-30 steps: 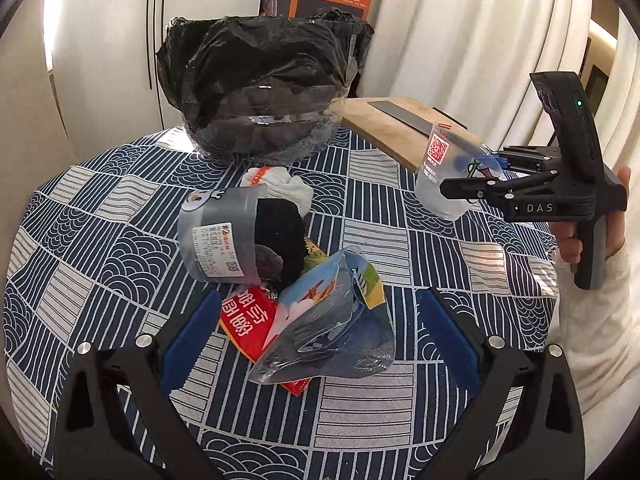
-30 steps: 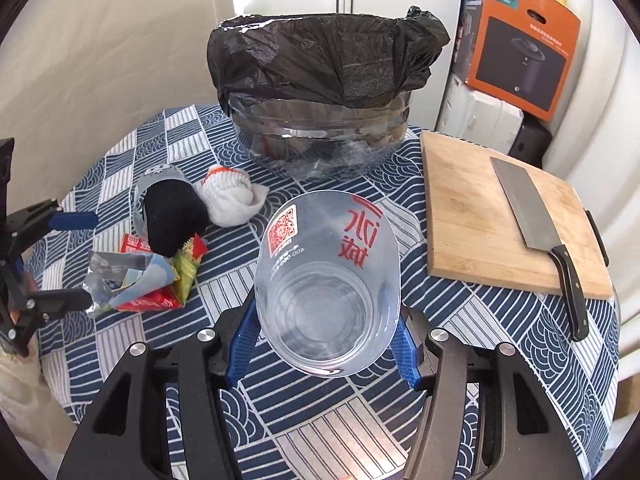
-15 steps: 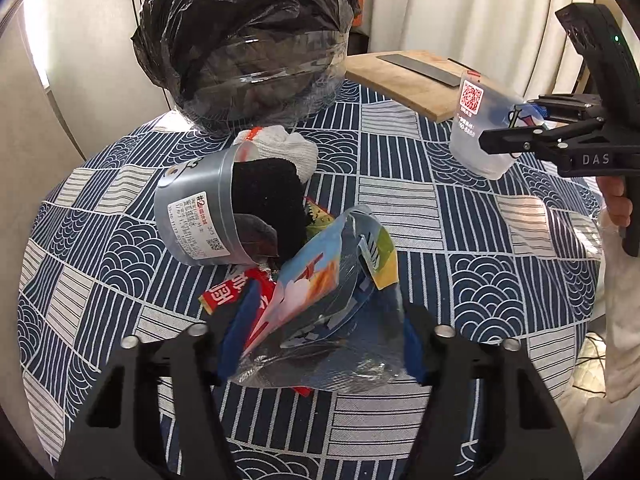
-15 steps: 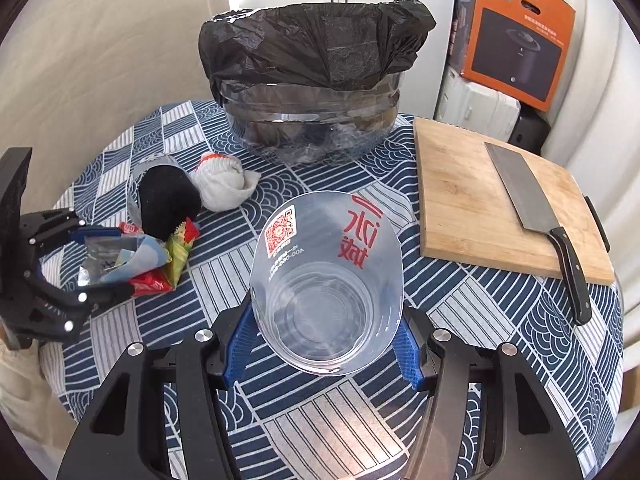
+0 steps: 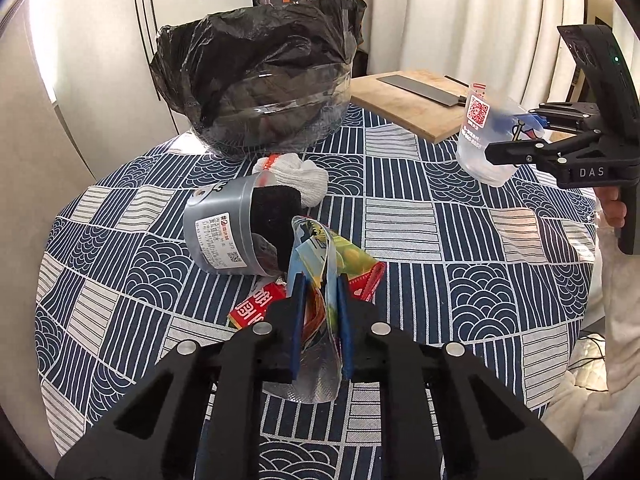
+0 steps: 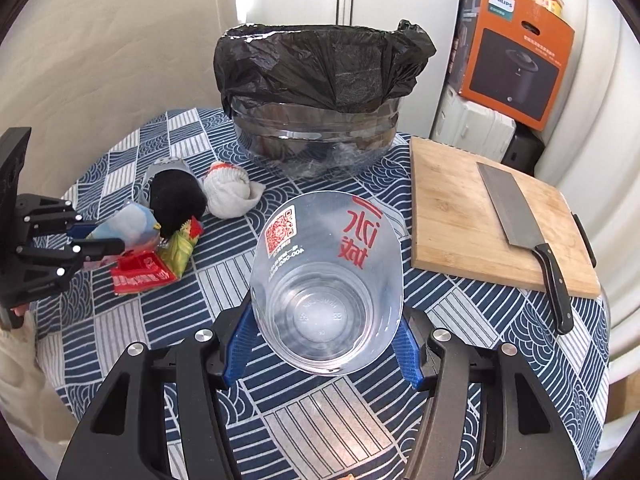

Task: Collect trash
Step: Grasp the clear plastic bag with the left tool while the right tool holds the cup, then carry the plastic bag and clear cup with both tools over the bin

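L gripper [image 5: 321, 312] jaws pinching crinkly snack wrapper [image 5: 316, 264]; R gripper [image 6: 324, 344] jaws clamped on clear cup [image 6: 326, 296]. Risk: thin wrapper slips btwn pads; bin [image 6: 320, 92] ahead of both jaws.

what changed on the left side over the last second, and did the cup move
The left gripper moved forward and closed its open jaws on the crinkled snack wrapper, pinching it upright off the tablecloth. The right gripper kept hold of the clear plastic cup, shifting little. The bag-lined bin, gray cup with the black sock, white sock and cleaver stayed put.
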Available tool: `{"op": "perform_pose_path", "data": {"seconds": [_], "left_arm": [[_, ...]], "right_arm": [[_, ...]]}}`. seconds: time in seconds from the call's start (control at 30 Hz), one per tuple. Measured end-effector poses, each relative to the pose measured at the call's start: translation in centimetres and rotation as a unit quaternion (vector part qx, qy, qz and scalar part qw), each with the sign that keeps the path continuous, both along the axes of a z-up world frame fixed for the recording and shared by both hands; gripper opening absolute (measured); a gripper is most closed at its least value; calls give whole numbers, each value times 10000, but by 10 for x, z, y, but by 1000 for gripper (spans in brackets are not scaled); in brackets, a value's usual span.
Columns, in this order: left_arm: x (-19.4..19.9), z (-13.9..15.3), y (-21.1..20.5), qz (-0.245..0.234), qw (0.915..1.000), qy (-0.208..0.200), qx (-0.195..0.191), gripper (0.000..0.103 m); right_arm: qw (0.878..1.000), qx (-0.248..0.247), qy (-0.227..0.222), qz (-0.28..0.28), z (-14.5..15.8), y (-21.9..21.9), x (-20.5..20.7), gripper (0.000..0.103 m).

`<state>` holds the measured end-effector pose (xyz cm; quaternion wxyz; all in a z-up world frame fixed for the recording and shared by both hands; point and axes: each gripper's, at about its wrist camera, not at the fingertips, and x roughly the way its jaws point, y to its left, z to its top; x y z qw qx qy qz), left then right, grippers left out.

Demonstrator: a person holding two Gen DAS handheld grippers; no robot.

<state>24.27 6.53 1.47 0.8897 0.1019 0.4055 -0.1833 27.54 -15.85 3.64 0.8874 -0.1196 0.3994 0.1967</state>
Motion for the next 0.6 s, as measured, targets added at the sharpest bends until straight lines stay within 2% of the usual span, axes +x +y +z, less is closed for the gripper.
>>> {"op": "perform_pose_path", "data": {"seconds": [0.3,0.6], "left_arm": [[-11,16,13,122,9997,-181,-95,15],[-16,46,29,299,9980,-484,-266,15]], "right_arm": [[9996,-19,-240,114,19,3,-11,55],[9988,0,-453,189,44,2,-12,55]]}}
